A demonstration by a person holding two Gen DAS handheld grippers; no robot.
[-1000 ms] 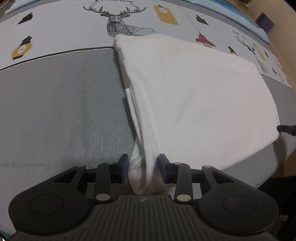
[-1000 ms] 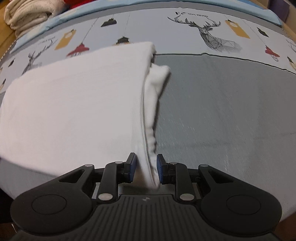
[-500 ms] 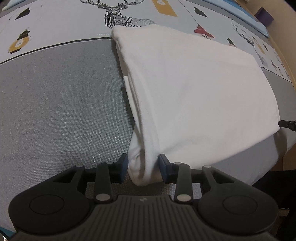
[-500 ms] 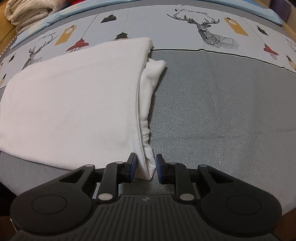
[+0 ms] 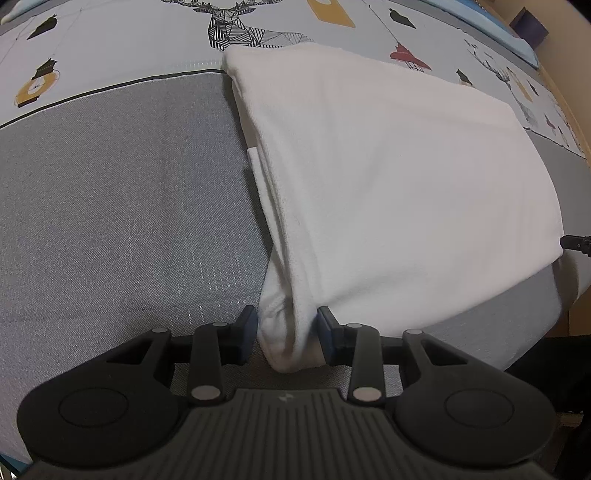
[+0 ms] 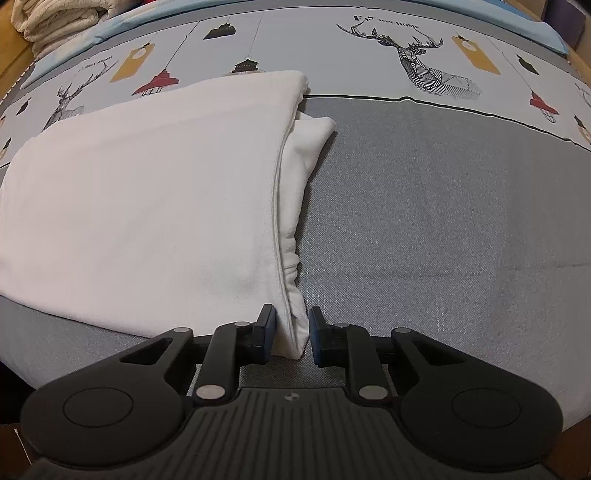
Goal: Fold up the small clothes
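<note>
A folded white garment (image 5: 399,177) lies on a grey bed cover (image 5: 122,221). My left gripper (image 5: 288,332) is shut on its near left corner, the cloth bunched between the fingers. In the right wrist view the same garment (image 6: 147,199) lies flat, a tucked sleeve (image 6: 306,147) sticking out at its right edge. My right gripper (image 6: 291,330) holds the near right corner; the cloth touches the left pad, with a small gap at the right pad. The right gripper's tip (image 5: 576,243) shows at the left view's right edge.
The bed cover has a pale printed band with deer (image 6: 417,59) and lanterns (image 6: 155,81) behind the garment. A pile of cream towels (image 6: 55,18) sits at the far left corner. The bed's near edge (image 5: 517,332) drops off beside the garment.
The garment has come down from a lifted, moving state and now rests flat on the bed. Both grippers have lowered with it. The right fingers have spread slightly.
</note>
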